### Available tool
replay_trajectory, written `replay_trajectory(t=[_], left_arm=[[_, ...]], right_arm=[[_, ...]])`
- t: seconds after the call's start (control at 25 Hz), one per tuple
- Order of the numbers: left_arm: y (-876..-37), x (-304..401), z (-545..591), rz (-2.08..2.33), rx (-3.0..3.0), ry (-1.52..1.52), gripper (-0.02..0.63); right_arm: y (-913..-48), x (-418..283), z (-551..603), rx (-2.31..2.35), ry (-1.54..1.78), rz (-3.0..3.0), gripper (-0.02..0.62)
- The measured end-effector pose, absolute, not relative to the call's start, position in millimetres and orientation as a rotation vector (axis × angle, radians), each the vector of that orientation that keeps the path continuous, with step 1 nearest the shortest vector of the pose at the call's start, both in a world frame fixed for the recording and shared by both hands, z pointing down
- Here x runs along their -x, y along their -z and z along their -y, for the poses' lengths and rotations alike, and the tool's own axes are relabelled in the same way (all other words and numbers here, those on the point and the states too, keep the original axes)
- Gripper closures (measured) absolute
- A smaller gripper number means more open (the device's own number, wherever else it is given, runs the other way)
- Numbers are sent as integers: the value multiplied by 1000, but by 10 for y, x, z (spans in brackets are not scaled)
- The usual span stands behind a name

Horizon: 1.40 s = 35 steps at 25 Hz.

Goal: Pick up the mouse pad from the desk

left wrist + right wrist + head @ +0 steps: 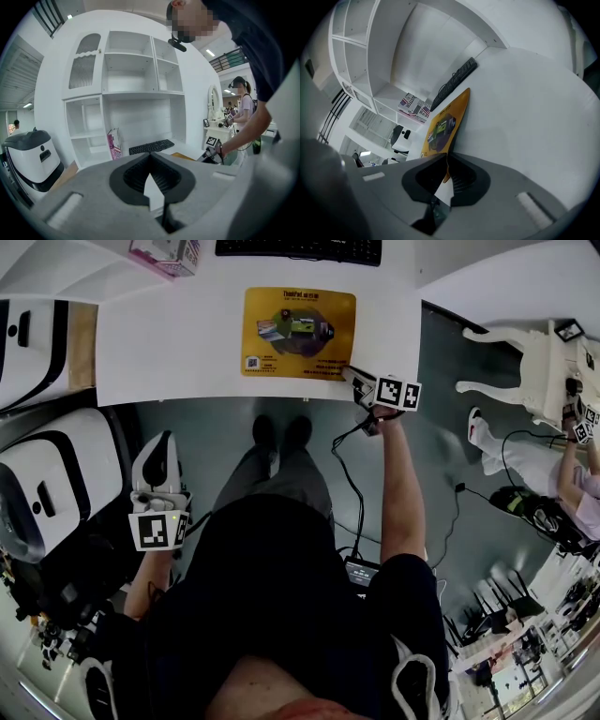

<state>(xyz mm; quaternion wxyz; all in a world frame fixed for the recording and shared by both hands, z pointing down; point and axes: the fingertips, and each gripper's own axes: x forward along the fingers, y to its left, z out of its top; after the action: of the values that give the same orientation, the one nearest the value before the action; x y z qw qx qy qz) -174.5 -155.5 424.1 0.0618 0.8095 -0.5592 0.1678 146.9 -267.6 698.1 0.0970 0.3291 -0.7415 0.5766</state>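
The yellow mouse pad (298, 332) with a printed picture lies flat on the white desk (159, 343), a little in from the front edge. My right gripper (352, 375) is at the pad's near right corner. In the right gripper view that corner of the mouse pad (443, 124) runs in between the jaws of the right gripper (447, 158), which are shut on it. My left gripper (160, 439) hangs low at the left, off the desk and beside my leg. Its jaws (150, 157) meet with nothing between them.
A black keyboard (298, 249) lies behind the pad and a pink box (167, 254) stands at the back left. White rounded machines (37, 484) stand left of my chair. Cables (352, 493) trail on the floor. Another person (572, 474) works at a white table (553, 362) on the right.
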Motion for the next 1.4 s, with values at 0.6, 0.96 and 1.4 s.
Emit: replay_trajectory(t=[0.6, 0.96, 1.4], left_arm=[[-4203, 1686, 1610, 1693, -2464, -477, 606], [-4172, 1635, 1612, 1698, -2479, -458, 606], [-4106, 1656, 1669, 1703, -2505, -419, 606]], right_arm=[[-6417, -1296, 2703, -973, -1677, 2416, 584], [-5911, -1167, 2759, -951, -1560, 2578, 586], [-5197, -949, 2827, -985, -1269, 2740, 586]])
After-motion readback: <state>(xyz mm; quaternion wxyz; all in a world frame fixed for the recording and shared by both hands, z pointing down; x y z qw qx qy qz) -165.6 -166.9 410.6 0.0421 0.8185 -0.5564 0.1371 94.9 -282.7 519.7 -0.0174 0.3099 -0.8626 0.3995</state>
